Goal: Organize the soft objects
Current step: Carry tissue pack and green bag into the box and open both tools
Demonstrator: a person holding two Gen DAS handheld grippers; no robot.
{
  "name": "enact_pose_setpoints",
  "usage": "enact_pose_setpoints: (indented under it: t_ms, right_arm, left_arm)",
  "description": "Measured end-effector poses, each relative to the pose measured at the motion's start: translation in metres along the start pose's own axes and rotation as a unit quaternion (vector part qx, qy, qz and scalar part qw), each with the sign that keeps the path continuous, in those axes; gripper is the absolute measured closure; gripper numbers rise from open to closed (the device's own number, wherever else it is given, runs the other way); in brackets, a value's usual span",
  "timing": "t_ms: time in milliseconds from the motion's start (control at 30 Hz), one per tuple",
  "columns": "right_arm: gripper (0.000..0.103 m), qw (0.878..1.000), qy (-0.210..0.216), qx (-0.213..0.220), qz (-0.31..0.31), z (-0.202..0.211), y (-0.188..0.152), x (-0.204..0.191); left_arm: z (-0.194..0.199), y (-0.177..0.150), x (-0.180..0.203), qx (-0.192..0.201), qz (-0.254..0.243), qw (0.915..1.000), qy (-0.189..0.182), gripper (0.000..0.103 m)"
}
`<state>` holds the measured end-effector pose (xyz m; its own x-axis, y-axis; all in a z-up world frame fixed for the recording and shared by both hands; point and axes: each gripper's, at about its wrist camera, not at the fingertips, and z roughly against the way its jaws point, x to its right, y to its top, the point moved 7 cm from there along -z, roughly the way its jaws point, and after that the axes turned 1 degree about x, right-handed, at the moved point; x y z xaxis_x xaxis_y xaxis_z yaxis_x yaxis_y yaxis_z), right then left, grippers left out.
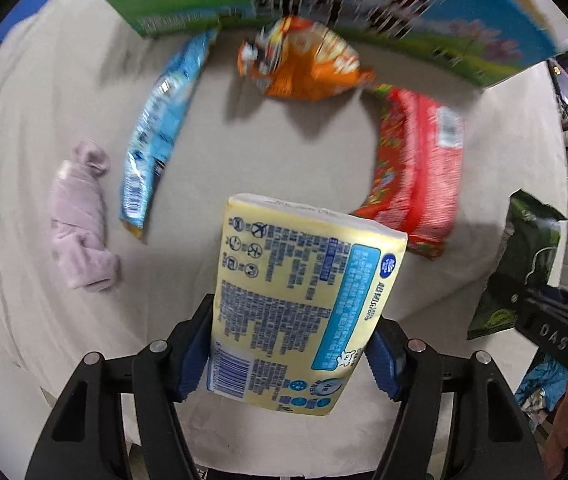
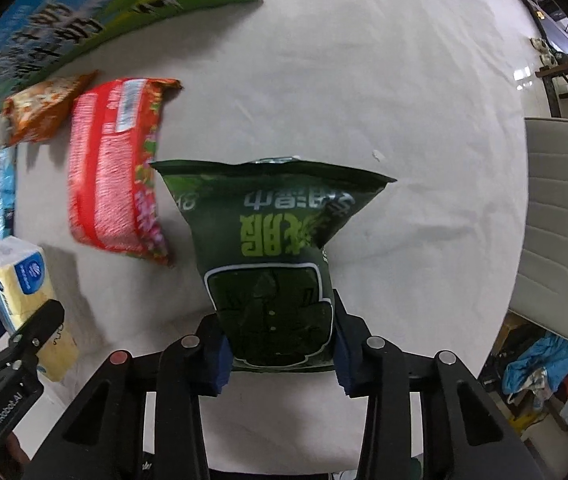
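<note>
Left wrist view: the left hand-held gripper is clamped on the lower end of a yellow tissue pack, which stands up off the cloth-covered counter, probably so it can be carried to a spot.
Row on the cloth: a blue snack bag, an orange snack bag and a red snack bag lie apart in a loose line below a printed carton; a judgement, but this looks like the sorting row.
Off to the side: a lilac soft toy lies beside the blue bag.
Right wrist view: the right hand-held gripper grips the base of a dark green seaweed bag, raised just beside the red snack bag.
Likely next: 2 packs are in the air; each probably goes into a gap in the row.
</note>
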<state>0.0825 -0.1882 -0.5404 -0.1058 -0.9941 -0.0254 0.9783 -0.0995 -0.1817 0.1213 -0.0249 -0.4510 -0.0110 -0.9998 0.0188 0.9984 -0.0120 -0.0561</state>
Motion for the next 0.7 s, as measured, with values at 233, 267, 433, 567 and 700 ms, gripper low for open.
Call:
enact_pose_setpoints:
  t_ms: [233,267,433,567,700]
  right_arm:
    - [0.062,0.998,0.036,0.054,0.022,0.069,-0.026,-0.002]
    - [0.062,0.997,0.042,0.063,0.026,0.083,-0.025,0.000]
    - [0.062,0.990,0.068,0.116,0.043,0.152,-0.027,0.001]
    - [0.062,0.983,0.088,0.153,0.050,0.207,-0.022,-0.002]
    - [0.062,0.978,0.092,0.182,0.050,0.245,-0.006,-0.011]
  left_arm:
    - [0.099,-0.026,0.008,0.068,0.002,0.9973,-0.027,0.038]
    - [0.112,-0.027,0.011,0.076,0.002,0.9966,-0.032,0.038]
    - [0.170,-0.014,0.020,0.117,-0.009,0.9916,-0.054,0.038]
    - [0.195,0.015,0.029,0.135,-0.011,0.9874,-0.081,0.038]
    - [0.198,0.060,0.022,0.144,-0.011,0.9840,-0.104,0.038]
